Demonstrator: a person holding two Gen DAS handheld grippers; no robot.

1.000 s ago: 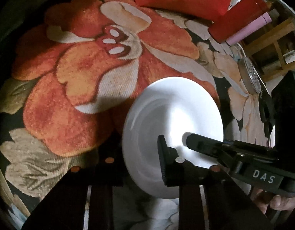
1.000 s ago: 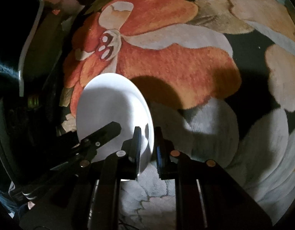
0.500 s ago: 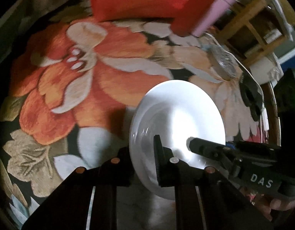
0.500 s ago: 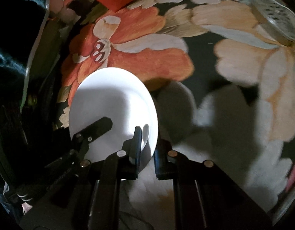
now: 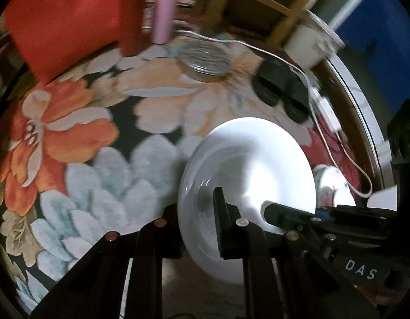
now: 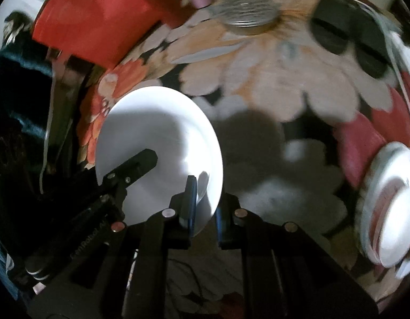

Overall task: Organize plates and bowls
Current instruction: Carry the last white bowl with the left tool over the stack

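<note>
White and glossy, the round ceramic plate [image 5: 247, 164] is held tilted above the flower-patterned cloth [image 5: 103, 159], gripped on opposite sides of its rim. The left hand-held gripper [image 5: 198, 226] is clamped on one edge, the right hand-held gripper [image 6: 205, 207] on the other. A stack of white plates with a red pattern [image 6: 391, 207] lies on the cloth to the right. Farther back lie a red cushion [image 5: 69, 24] and a round metal strainer [image 5: 205, 59].
</note>
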